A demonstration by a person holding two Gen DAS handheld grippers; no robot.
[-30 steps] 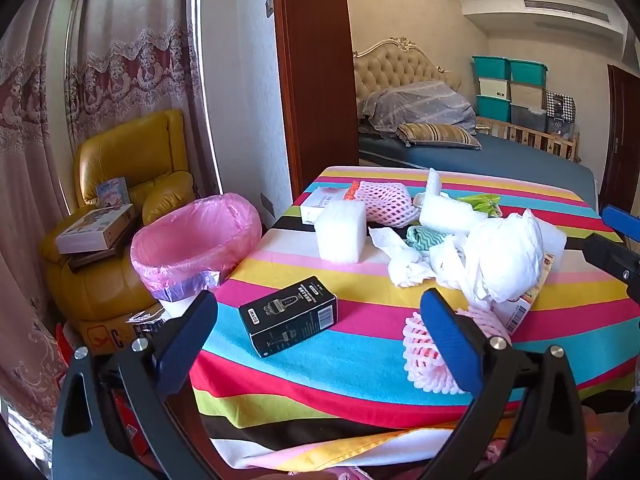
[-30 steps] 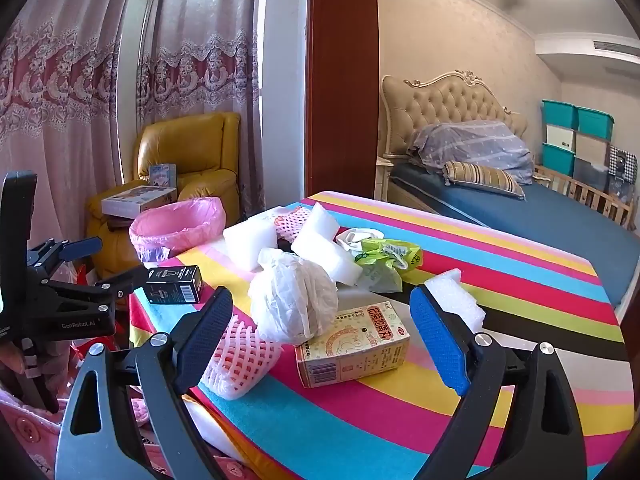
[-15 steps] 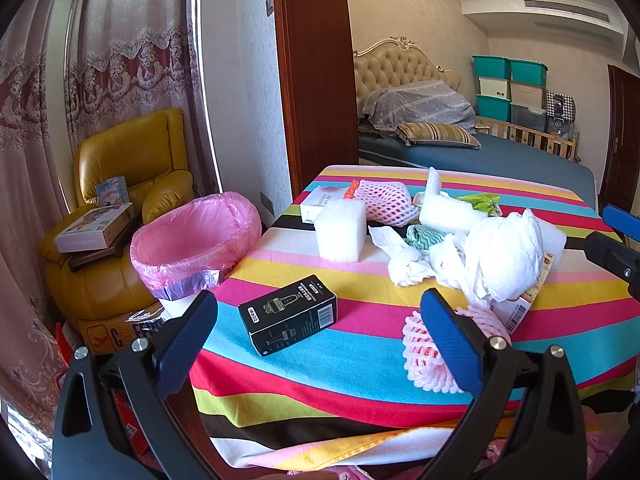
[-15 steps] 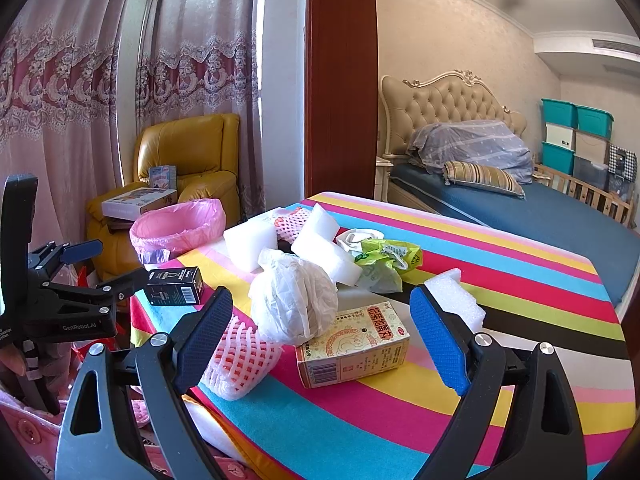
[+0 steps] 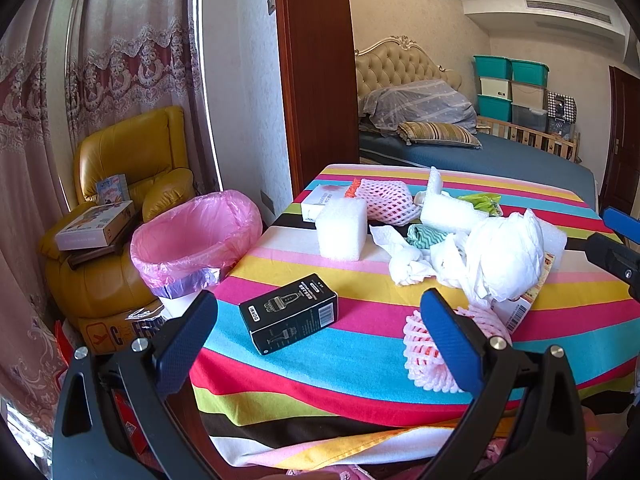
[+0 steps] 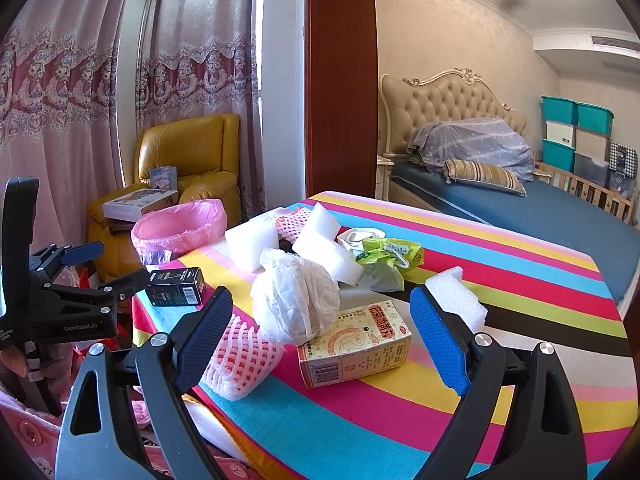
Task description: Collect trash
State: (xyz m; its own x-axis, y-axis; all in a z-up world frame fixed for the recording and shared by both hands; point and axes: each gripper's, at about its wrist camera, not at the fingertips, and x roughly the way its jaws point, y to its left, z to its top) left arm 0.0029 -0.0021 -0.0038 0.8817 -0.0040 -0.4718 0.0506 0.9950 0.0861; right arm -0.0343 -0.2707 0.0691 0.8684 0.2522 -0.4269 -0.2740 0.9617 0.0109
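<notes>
Trash lies on a striped tablecloth (image 5: 360, 364): a black box (image 5: 290, 313), a white foam block (image 5: 342, 229), pink foam netting (image 5: 426, 364), crumpled white plastic (image 5: 502, 252) and tissue (image 5: 404, 258). My left gripper (image 5: 320, 340) hovers open at the near edge, the black box just beyond its fingers. In the right wrist view my right gripper (image 6: 320, 340) is open and empty before a yellow carton (image 6: 354, 342), the white plastic ball (image 6: 296, 298), pink netting (image 6: 240, 354), green wrapper (image 6: 390, 256) and foam piece (image 6: 456, 294). A pink-lined bin (image 5: 196, 232) stands left of the table.
A yellow armchair (image 5: 128, 160) holding boxes sits behind the bin, against lace curtains. A wooden door frame (image 5: 316, 72) rises behind the table, and a blue bed (image 5: 500, 152) with stacked storage bins lies beyond. The left gripper body (image 6: 60, 300) shows at the right view's left edge.
</notes>
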